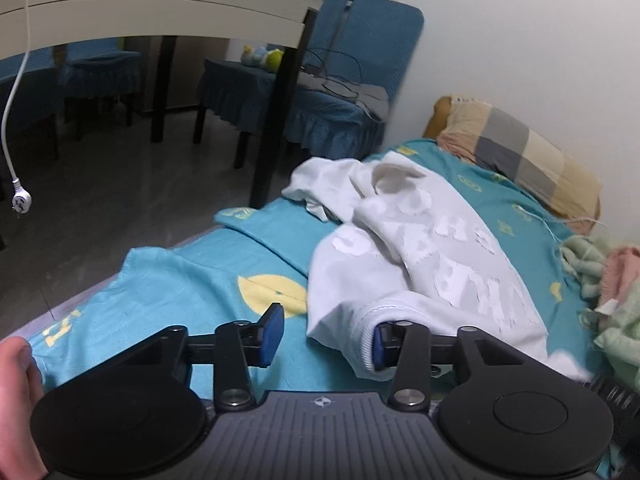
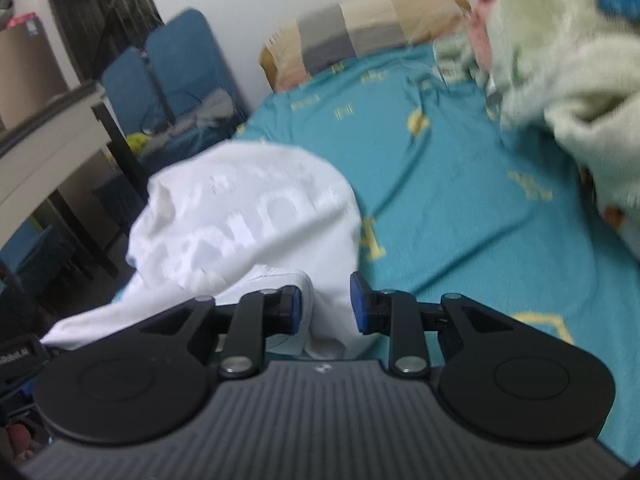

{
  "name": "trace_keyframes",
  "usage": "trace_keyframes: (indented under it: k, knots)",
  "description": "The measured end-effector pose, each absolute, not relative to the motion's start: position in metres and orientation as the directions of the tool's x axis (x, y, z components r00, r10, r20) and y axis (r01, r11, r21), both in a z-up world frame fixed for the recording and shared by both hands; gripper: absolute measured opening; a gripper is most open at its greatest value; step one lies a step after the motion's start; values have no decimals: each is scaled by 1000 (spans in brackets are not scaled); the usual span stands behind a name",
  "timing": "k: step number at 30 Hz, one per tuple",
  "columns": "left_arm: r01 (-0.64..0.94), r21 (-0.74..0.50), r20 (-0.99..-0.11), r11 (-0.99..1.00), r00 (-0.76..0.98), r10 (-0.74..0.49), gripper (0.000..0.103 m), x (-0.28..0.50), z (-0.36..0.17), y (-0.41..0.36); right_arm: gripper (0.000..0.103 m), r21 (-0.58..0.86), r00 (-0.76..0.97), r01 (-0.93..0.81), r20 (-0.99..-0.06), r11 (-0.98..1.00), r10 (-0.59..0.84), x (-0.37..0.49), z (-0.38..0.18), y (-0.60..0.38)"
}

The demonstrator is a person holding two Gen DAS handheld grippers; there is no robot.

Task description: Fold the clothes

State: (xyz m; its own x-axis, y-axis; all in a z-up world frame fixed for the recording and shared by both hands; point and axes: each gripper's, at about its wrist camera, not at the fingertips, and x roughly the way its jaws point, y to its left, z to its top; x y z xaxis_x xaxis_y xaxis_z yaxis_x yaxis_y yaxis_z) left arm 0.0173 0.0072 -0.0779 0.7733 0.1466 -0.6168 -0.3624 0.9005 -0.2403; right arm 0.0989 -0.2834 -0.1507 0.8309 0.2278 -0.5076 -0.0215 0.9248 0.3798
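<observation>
A white sweatshirt [image 1: 420, 248] with raised white letters lies crumpled on the teal bedsheet [image 1: 168, 288]. My left gripper [image 1: 326, 334] is open at the garment's near ribbed hem; its right pad touches the hem and the left pad hangs over bare sheet. In the right wrist view the same sweatshirt [image 2: 240, 216] lies bunched at the left. My right gripper [image 2: 326, 306] is open, with white fabric lying between its blue pads. The view is blurred.
A plaid pillow [image 1: 528, 156] lies at the bed's head by the wall. A fluffy green and pink blanket [image 2: 568, 64] is heaped on the right. Left of the bed stand a white table [image 1: 160, 12] with black legs and blue-covered chairs [image 1: 360, 60].
</observation>
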Motion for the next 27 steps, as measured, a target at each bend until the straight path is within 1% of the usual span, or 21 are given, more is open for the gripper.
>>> trace_keyframes:
  k: [3,4,6,8,9,13,14,17,18,20,23,27]
  knots:
    - [-372,-277,-648,886,753,114,43,29,-87,13,28,444,869,-62,-416,894,266,94,-135,-292]
    - [-373,-286,-656,882,747,103,45,30,-89,14,28,452,883,-78,-382,889,271,92,-129,-294]
    - [-365,-291,-669,885,738,84,46,38,-97,14,28,449,907,-108,-321,887,273,87,-117,-294]
    - [-348,-261,-679,900,729,85,48,40,-101,7,28,425,923,-133,-276,895,268,83,-108,-291]
    - [-335,-240,-688,911,721,84,48,42,-103,2,28,410,927,-140,-265,901,265,82,-105,-290]
    - [-260,-143,-721,955,688,80,56,47,-114,-19,28,401,941,-122,-244,908,234,82,-101,-295]
    - [-238,-126,-721,963,688,76,57,47,-116,-25,28,408,945,-116,-235,906,226,82,-100,-298]
    - [-195,-82,-721,977,689,77,66,47,-119,-35,27,423,960,-103,-194,900,201,79,-94,-305]
    - [-185,-74,-719,980,690,76,67,47,-119,-37,27,427,965,-100,-180,899,193,78,-92,-307]
    - [-182,-85,-708,980,703,69,67,43,-114,-34,27,430,972,-94,-156,898,177,75,-89,-310]
    - [-223,-99,-668,970,737,102,66,35,-98,-22,27,426,982,-76,-127,901,143,70,-85,-313]
    - [-250,-172,-654,953,753,79,66,38,-92,-6,27,458,989,-53,-100,888,110,65,-80,-321]
